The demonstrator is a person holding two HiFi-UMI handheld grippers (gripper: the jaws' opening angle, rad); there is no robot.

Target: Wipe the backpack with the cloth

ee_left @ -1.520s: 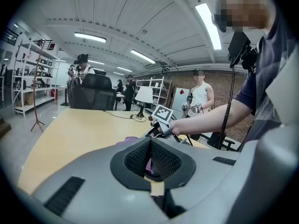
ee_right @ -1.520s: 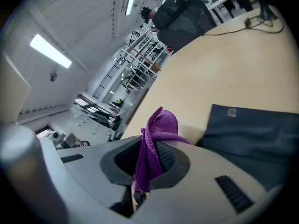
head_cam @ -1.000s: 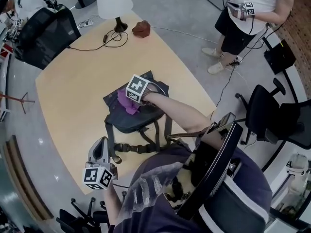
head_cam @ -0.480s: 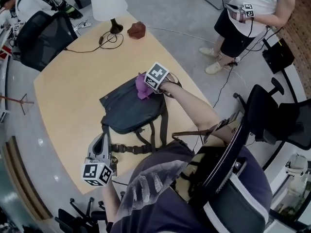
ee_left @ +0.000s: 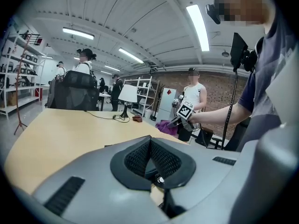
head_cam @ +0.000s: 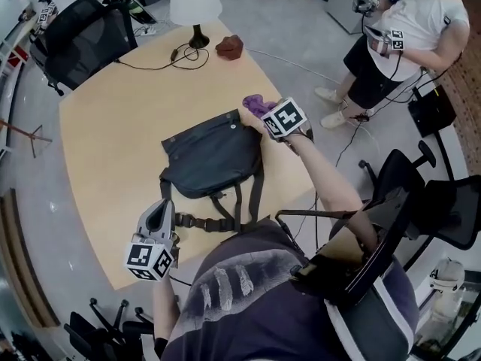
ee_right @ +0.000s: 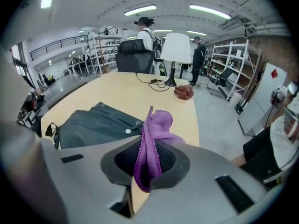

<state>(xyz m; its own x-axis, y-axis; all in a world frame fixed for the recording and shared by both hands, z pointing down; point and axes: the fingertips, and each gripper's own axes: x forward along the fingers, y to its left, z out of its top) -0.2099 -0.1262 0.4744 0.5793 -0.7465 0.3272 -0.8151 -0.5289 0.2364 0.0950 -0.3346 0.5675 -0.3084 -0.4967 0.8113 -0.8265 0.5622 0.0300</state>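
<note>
A dark grey backpack [head_cam: 214,160] lies flat on the tan table [head_cam: 113,126], its straps trailing toward me. My right gripper [head_cam: 264,119] is shut on a purple cloth [head_cam: 258,104] and hovers just past the bag's far right corner, off the fabric. In the right gripper view the cloth [ee_right: 152,141] hangs pinched between the pads, with the backpack [ee_right: 93,127] down to the left. My left gripper [head_cam: 161,210] is shut and holds nothing, near the table's front edge beside the straps. In the left gripper view its jaws [ee_left: 150,143] meet, and the cloth [ee_left: 164,126] shows in the distance.
A white lamp [head_cam: 194,2] with its cable [head_cam: 161,62] and a brown lump [head_cam: 229,46] sit at the table's far end. A black office chair [head_cam: 79,40] stands far left. A person [head_cam: 406,36] stands at the right, near another chair [head_cam: 436,194].
My right gripper carried the purple cloth from the middle of the backpack up and to the right, past its far corner. The left gripper stayed near the front edge.
</note>
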